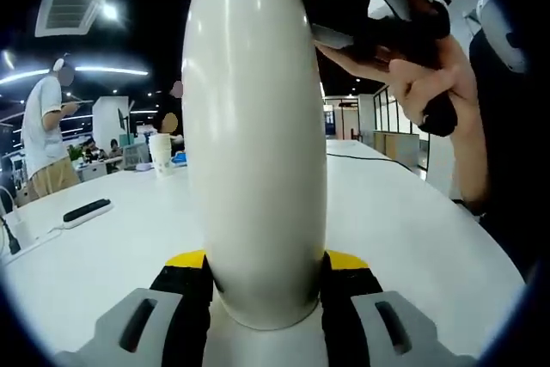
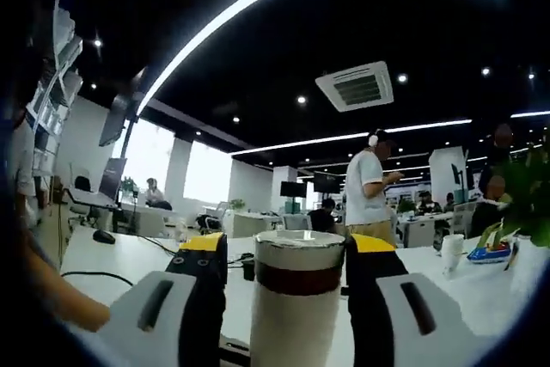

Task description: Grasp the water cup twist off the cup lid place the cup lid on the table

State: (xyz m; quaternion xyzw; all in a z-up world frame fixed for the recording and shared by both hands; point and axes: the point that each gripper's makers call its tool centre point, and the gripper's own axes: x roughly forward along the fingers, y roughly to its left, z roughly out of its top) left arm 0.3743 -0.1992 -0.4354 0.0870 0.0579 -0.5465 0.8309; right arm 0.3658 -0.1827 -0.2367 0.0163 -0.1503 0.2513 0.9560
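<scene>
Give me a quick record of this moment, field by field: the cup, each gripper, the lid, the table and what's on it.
cup: cream water cup, upright on the white table
left gripper: jaws closed on the cup's lower body
right gripper: jaws around the cup's top, at the cup lid
lid state: still on the cup, above a dark brown band
person's hand: holding the right gripper, upper right of the left gripper view
table items: paper cup, black remote, cables
background: open office, people standing and seated
</scene>
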